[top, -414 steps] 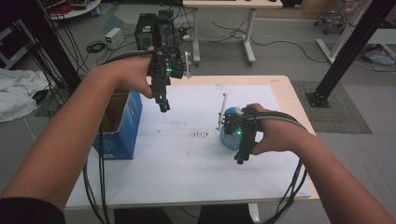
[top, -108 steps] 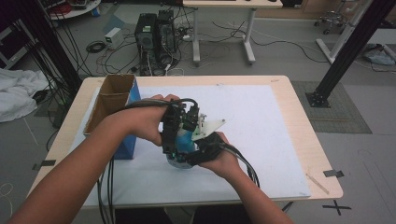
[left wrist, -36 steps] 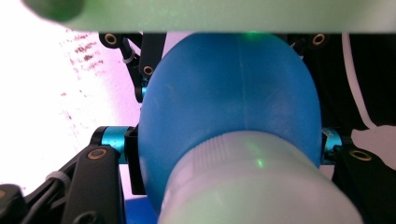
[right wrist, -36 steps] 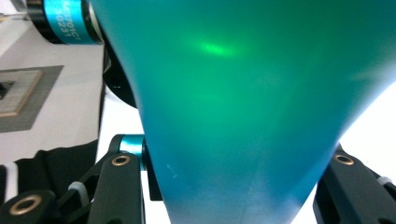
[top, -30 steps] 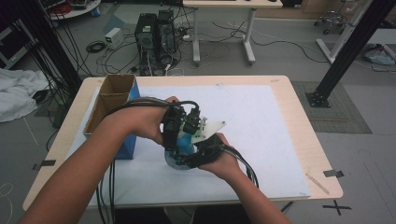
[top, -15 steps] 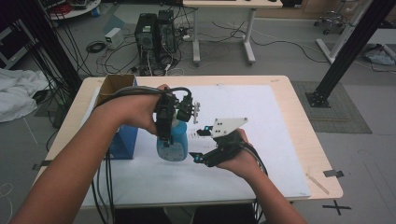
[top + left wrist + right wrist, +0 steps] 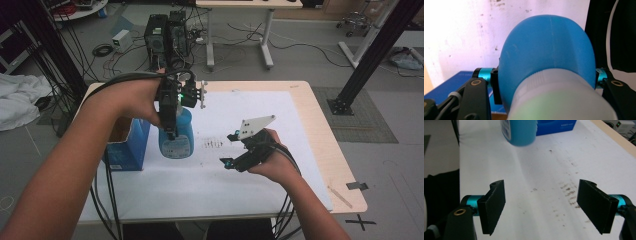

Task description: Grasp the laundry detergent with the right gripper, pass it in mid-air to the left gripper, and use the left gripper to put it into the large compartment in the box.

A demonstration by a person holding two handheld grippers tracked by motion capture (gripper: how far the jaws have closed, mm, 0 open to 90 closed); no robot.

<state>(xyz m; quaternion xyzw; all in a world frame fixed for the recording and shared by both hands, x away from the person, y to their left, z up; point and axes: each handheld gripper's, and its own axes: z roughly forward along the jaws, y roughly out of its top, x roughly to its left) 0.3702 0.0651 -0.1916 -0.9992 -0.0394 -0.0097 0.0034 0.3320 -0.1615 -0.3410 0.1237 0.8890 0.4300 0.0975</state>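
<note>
Surface: white sheet (image 7: pixel 250 125) on table (image 7: pixel 320 115), smudged | left gripper (image 7: pixel 171 131) clenched on blue bottle (image 7: pixel 176 137), lifted just right of blue box (image 7: pixel 127 147) | right gripper (image 7: pixel 231 161) released, jaws just opened, nothing between | left gripper view: bottle's base hidden | far: computer towers (image 7: pixel 167 32) on floor.

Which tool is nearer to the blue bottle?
Left. The left tool is shut on the blue bottle near its top; the right tool is open, apart from it over the white sheet.
</note>
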